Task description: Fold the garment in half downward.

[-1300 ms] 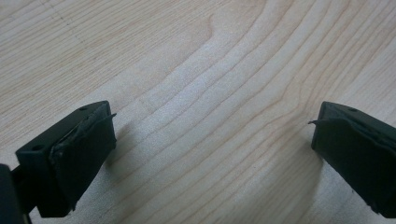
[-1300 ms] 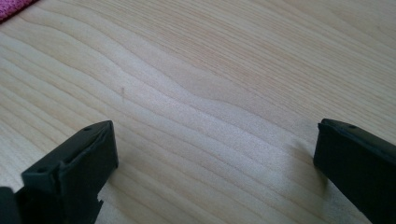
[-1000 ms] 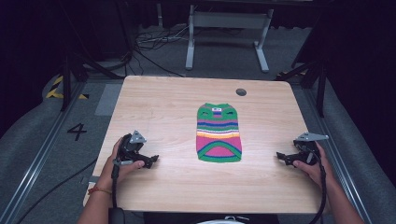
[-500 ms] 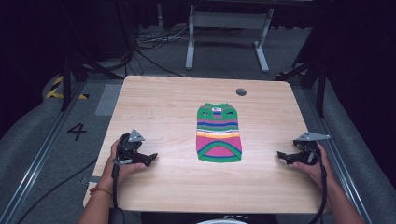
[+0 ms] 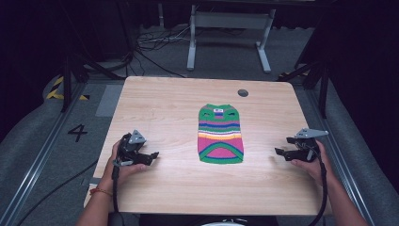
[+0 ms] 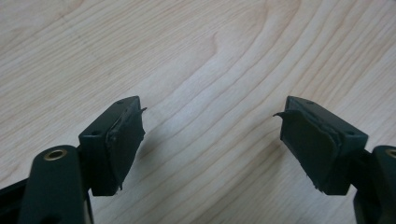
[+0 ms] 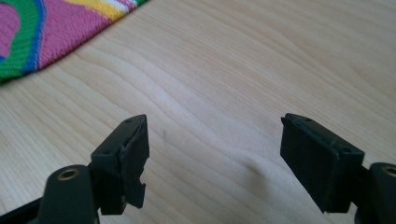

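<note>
Two grippers, left gripper (image 5: 151, 156) and right gripper (image 5: 281, 151), are held with jaws spread, just closing on nothing. The striped sweater (image 5: 220, 134) is laid flat between them, well apart, bare desk (image 5: 160, 103) all around.

We see a small knitted sweater (image 5: 220, 135) striped in green, blue, white, yellow and pink, with a pink patch ringed in green near its hem. It lies on a pale wood-grain table (image 5: 164, 103). Both grippers' pads (image 6: 125, 140) are black.
</note>
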